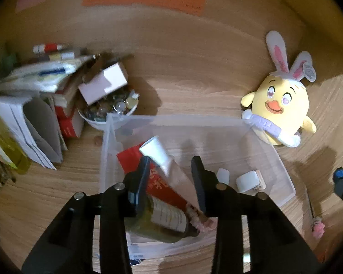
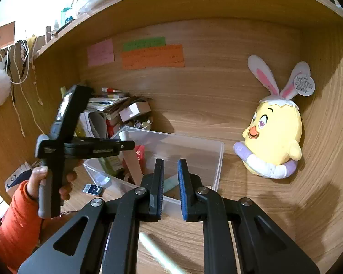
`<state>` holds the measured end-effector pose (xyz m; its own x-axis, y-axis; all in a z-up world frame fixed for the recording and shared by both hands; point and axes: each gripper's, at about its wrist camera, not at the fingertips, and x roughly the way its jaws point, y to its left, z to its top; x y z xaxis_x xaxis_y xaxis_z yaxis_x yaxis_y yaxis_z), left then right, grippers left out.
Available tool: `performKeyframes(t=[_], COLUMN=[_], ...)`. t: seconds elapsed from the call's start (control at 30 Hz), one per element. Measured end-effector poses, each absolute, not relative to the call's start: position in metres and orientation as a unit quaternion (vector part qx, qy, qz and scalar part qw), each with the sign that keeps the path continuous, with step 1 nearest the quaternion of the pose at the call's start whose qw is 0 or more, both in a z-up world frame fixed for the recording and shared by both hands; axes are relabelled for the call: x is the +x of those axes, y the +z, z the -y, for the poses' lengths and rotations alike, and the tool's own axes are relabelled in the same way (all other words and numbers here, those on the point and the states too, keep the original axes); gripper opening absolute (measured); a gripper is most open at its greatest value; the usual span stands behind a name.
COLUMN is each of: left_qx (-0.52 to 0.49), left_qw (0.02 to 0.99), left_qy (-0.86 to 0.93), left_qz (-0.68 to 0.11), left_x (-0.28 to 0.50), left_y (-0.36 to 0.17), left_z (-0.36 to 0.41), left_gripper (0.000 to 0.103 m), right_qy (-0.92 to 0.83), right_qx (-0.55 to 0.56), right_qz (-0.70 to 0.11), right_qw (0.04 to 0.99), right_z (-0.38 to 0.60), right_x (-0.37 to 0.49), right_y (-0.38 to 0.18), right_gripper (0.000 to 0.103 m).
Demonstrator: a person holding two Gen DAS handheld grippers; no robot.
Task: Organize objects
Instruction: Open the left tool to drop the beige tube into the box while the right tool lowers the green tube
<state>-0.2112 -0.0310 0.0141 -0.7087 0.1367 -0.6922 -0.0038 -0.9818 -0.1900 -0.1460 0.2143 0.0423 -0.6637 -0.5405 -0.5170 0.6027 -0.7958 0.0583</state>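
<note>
A clear plastic bin (image 1: 283,173) (image 2: 215,159) sits on the wooden shelf. In it lie a white tube (image 1: 157,155), a red packet (image 1: 167,187), a yellow-green bottle (image 1: 162,221) and small white items (image 1: 247,180). My left gripper (image 1: 171,175) hangs open over the bin's left half, with the tube and packet showing between its fingers; nothing is pinched. It also shows in the right wrist view (image 2: 123,145) above the bin. My right gripper (image 2: 171,182) is open with a narrow gap, empty, in front of the bin's near edge.
A yellow chick plush with rabbit ears (image 1: 279,105) (image 2: 274,137) leans at the right. Books and papers (image 1: 34,105), a small box (image 1: 103,82) and a bowl of trinkets (image 1: 109,111) crowd the left. Sticky notes (image 2: 152,56) are on the back wall. A pink charm (image 1: 317,228) lies right of the bin.
</note>
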Motion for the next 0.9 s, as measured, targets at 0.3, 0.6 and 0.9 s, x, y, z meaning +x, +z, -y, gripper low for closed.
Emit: performKeyframes(t=[0.3,0.6,0.9], left_qx=[-0.356,-0.341,-0.352], left_qw=[0.034,0.043,0.062], left_qy=[0.933,0.939,0.934], left_qz=[0.044,0.016,-0.018], left_x=[-0.193,-0.156,-0.119], left_y=[0.027,0.034,0.019], left_z=[0.019,0.014,0.002], left_gripper=[0.06,0.077,0.087], right_qy=[-0.861,-0.833,-0.817], right_qx=[0.346,0.371,0.394], right_qz=[-0.126,-0.151,-0.192], right_qw=[0.351,0.38,0.376], right_z=[-0.196,-0.202,-0.194], right_x=[-0.135,-0.105,-0.091], right_y=[-0.021,-0.051,-0.076], right_gripper=[0.018,0.033,0.033])
